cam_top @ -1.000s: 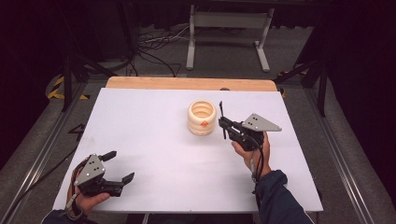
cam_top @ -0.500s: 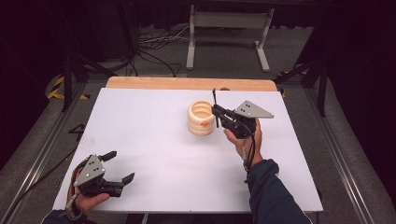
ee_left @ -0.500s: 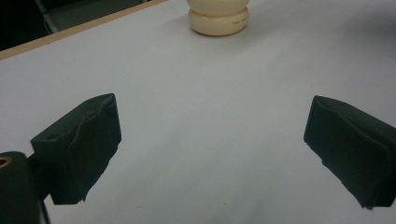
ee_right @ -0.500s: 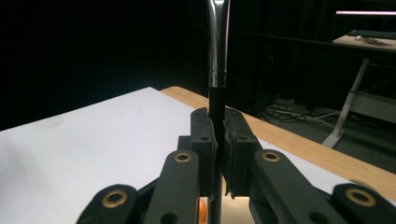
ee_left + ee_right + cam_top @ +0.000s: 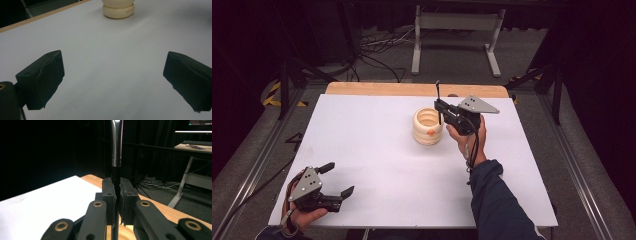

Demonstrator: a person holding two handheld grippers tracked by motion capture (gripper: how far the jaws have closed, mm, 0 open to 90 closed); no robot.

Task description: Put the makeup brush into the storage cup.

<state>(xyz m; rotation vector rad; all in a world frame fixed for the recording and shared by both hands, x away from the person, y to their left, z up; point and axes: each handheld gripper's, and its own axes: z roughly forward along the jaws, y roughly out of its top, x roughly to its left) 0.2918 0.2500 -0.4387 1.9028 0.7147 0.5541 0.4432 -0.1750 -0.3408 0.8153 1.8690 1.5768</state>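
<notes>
Item: right gripper [image 5: 440,107], held in the person's right hand [image 5: 469,135] toward the far side of the table [image 5: 362,150], just beside the cream ribbed holder [image 5: 428,126]. Jaws are clenched on a thin dark utensil [image 5: 438,102]; in the right gripper view its glossy shaft [image 5: 116,145] is seen pinched between the two pads and rising straight up from them. Which kind of utensil it is cannot be told, its ends being out of sight or too small. Change recorded: a second ago the right gripper was lower and to the right of the holder, with the utensil tilted; it has since been carried forward and leftward, and the utensil is now held close to upright, its lower end at or over the holder's open mouth. Whether the tip is already inside the rim cannot be told. Item: holder, standing upright on the white surface at centre-far, unmoved, an orange mark on its near side; its base [image 5: 118,10] is seen in the left gripper view. Item: left gripper [image 5: 339,181], at the near left corner, unmoved, jaws released and wide apart over bare table, nothing between them. Assessment: the work is judged to be the placing of the utensil into the holder, with alignment nearly completed; a straight lowering and release are judged to remain.
</notes>
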